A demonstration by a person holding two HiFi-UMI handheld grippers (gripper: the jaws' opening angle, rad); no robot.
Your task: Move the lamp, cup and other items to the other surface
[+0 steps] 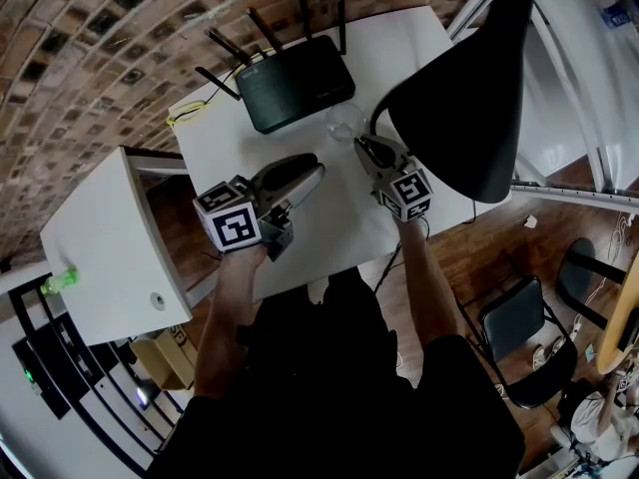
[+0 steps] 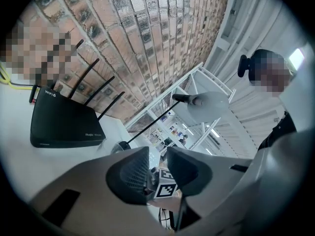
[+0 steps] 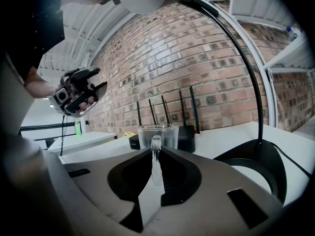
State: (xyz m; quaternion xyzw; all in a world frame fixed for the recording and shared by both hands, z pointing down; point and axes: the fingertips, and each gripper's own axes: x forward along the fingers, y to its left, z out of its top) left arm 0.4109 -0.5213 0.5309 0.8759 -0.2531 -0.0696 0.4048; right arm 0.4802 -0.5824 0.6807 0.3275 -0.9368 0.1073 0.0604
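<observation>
Waiting at the left, the white side surface (image 1: 110, 257) adjoins the table (image 1: 215, 133). The left gripper (image 1: 305, 173) hovers mid-table, jaws apart and empty. Past the router (image 1: 295, 88) at the back edge, the cup (image 1: 342, 123) is near the right edge, its clear handle pinched by the right gripper (image 1: 364, 150) beside the lamp (image 1: 469, 88). The cup's transfer seems underway; next it needs a level lift and a carry leftward.
</observation>
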